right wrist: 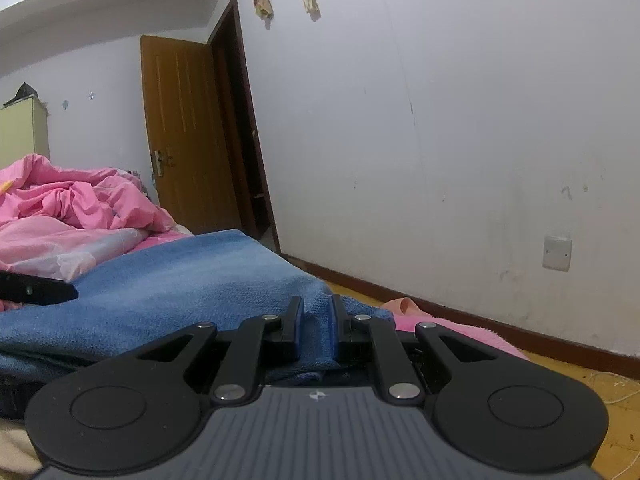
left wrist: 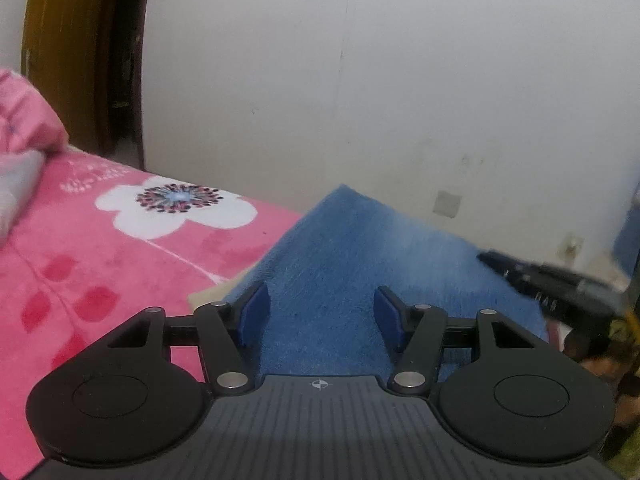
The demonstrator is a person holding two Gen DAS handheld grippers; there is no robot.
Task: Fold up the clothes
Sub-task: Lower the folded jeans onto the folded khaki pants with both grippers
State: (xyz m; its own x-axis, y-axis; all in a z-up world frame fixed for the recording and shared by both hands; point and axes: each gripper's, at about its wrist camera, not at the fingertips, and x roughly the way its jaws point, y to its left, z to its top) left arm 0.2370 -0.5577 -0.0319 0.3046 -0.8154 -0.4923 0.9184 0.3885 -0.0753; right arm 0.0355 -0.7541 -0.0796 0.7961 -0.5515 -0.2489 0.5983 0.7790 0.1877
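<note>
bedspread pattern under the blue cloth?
Pink bedspread with a white flower print; clearest in the left wrist view.

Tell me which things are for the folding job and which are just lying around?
For the job: blue towel; right hand-held gripper, pinching the towel's edge; left hand-held gripper, open over it.

Just lying around: pink floral blanket; crumpled pink quilt; wooden door.

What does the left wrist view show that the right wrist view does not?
Only the left wrist view shows the pink blanket's white flower print and the open left hand-held gripper. Only the right wrist view shows the door handle, the crumpled pink quilt and the right hand-held gripper pinching the blue towel. Both show the towel, wooden door and wall socket.
</note>
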